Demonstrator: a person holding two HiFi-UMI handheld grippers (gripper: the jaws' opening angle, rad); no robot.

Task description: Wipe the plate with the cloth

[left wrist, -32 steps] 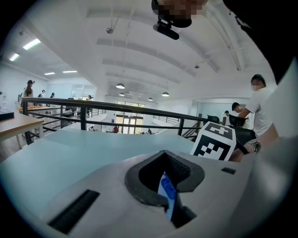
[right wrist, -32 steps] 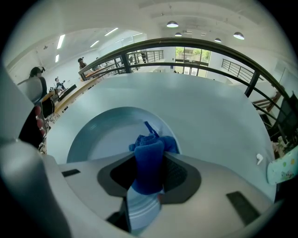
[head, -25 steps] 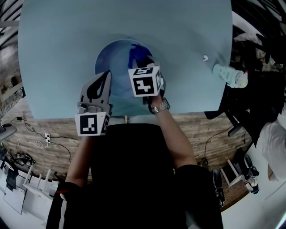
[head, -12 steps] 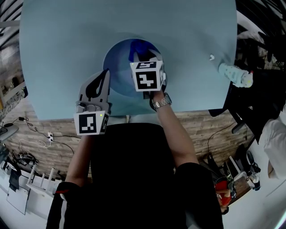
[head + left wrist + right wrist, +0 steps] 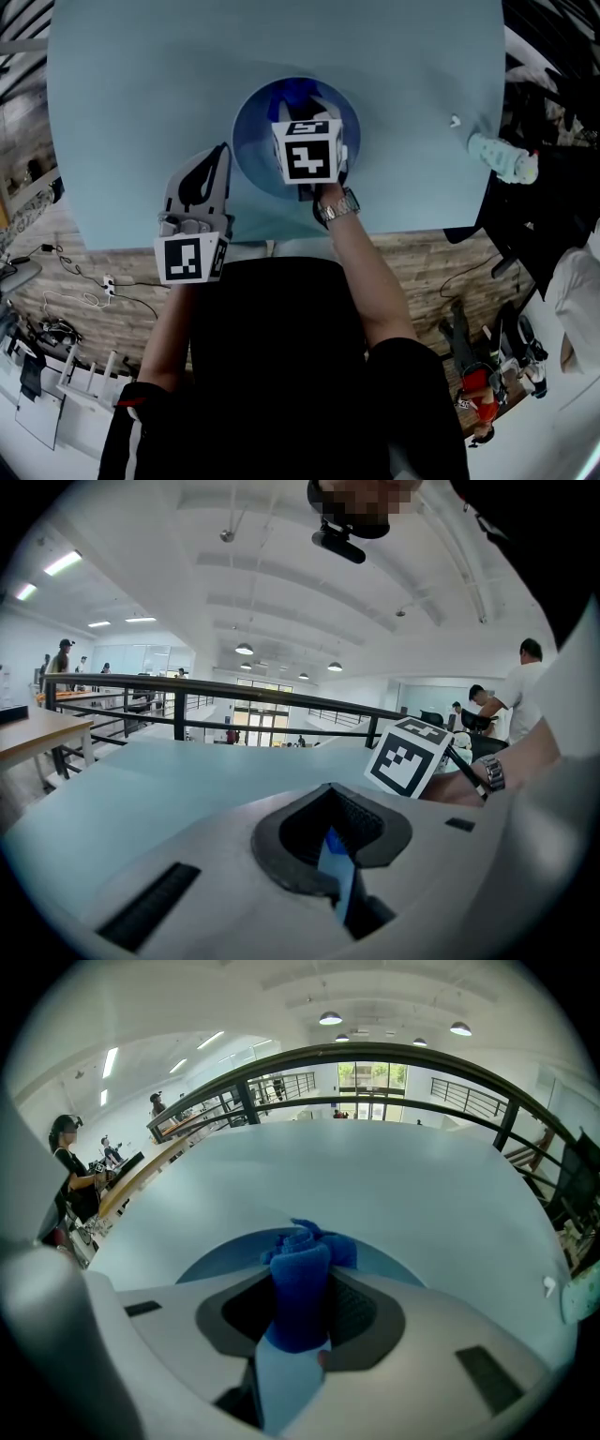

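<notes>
Right gripper (image 5: 307, 114) clenched on rolled cloth (image 5: 300, 1283), roll lengthwise along jaws, above plate (image 5: 253, 141), left gripper (image 5: 219, 156) closed, empty.

The right gripper (image 5: 307, 114), a grey two-jaw tool topped by a marker cube, sits at centre frame, extended forward on a bare forearm (image 5: 361, 272) wearing a metal wristwatch (image 5: 336, 207); its jaws clamp a rolled blue cloth (image 5: 300, 1283). The matching left gripper (image 5: 216, 167) sits lower left, angled inward, jaws nearly together with only a thin slit between them.
</notes>
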